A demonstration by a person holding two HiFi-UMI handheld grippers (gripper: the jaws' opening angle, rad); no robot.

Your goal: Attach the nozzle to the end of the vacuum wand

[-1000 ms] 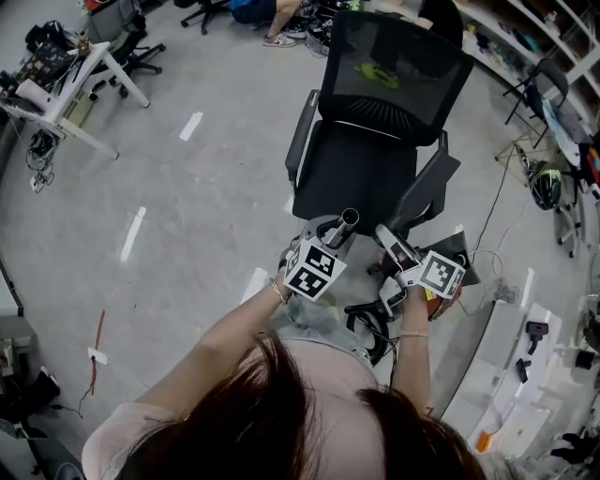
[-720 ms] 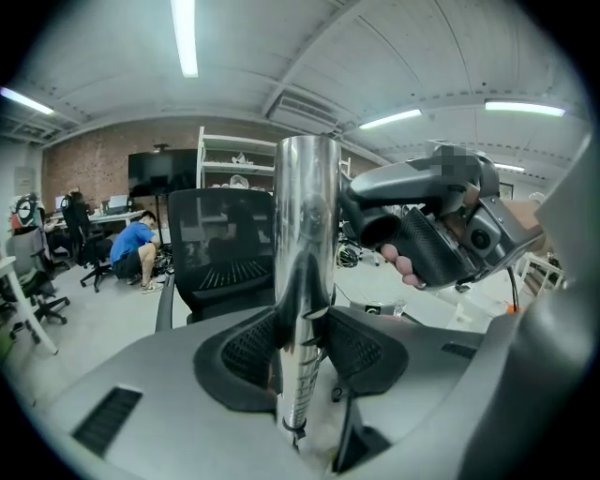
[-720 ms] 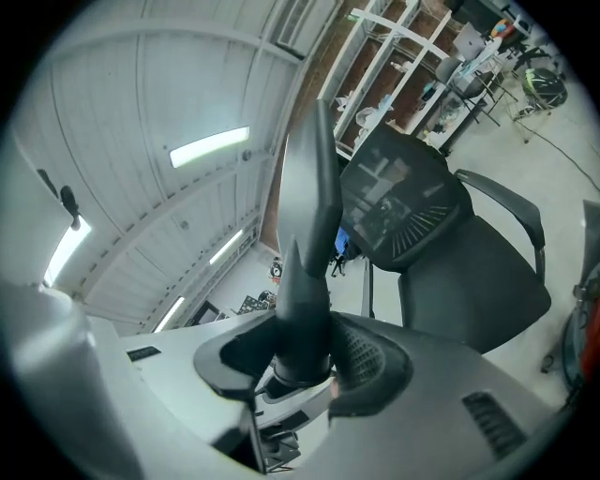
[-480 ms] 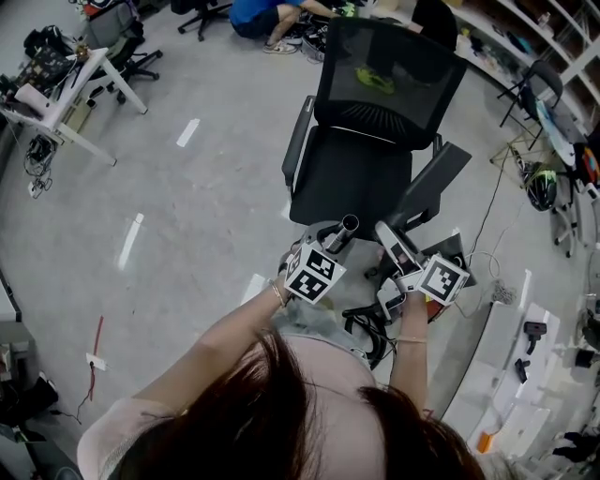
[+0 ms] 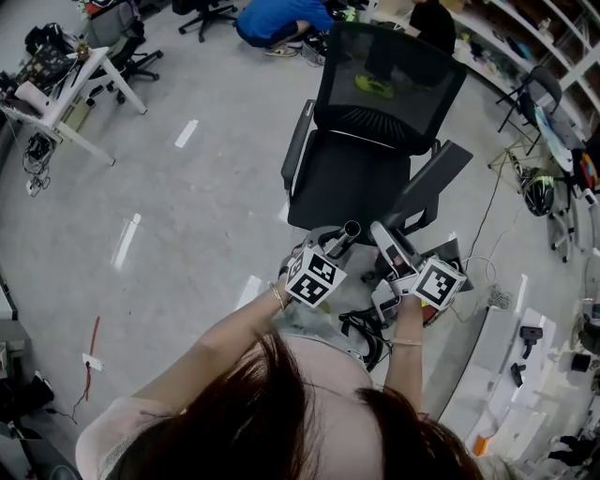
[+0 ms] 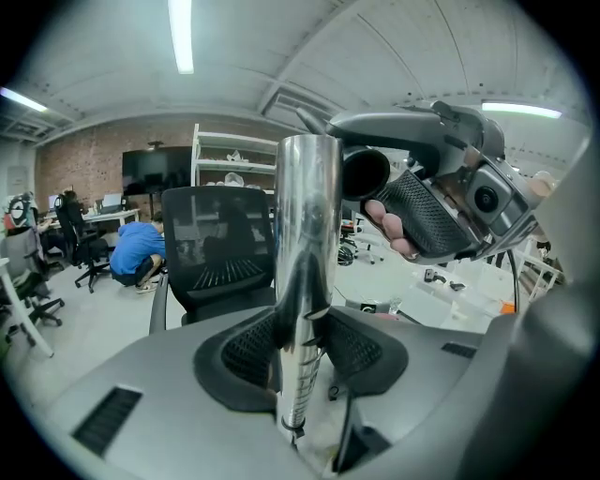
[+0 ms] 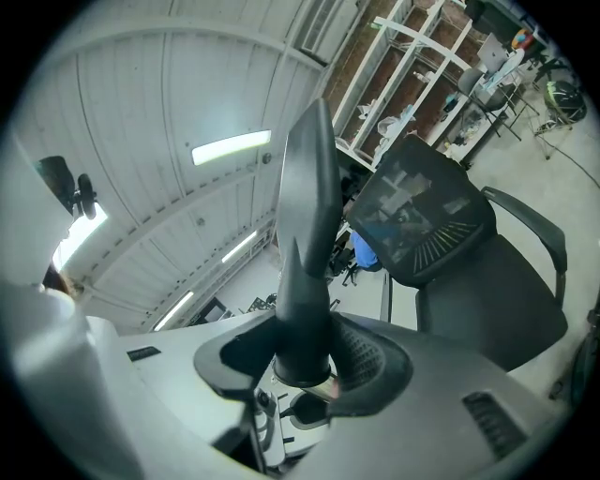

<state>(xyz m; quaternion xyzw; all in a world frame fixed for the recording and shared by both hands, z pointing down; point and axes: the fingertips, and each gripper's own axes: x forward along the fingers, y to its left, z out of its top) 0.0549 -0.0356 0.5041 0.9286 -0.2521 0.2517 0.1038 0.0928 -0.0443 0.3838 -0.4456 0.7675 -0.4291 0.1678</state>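
A chrome vacuum wand (image 6: 305, 244) stands upright between the pads of my left gripper (image 6: 302, 349), which is shut on it. Its open top end (image 5: 352, 228) shows in the head view, above the left gripper (image 5: 328, 253). My right gripper (image 7: 305, 361) is shut on a dark tapered nozzle (image 7: 309, 216), narrow tip up. In the head view the nozzle (image 5: 389, 246) slants just right of the wand's end, held by the right gripper (image 5: 405, 269). From the left gripper view the nozzle's round socket (image 6: 364, 173) faces the wand's top, close beside it and not over it.
A black mesh office chair (image 5: 375, 141) stands right ahead of the hands. Cables and a vacuum body (image 5: 370, 319) lie on the floor below them. A person in blue (image 5: 277, 19) crouches at the top. A white desk (image 5: 66, 94) is at far left, shelving (image 5: 525, 356) at right.
The right gripper has lifted the nozzle a little and rolled it, bringing it nearer the wand's end. The left gripper and wand stay put. The person in blue has come into view.
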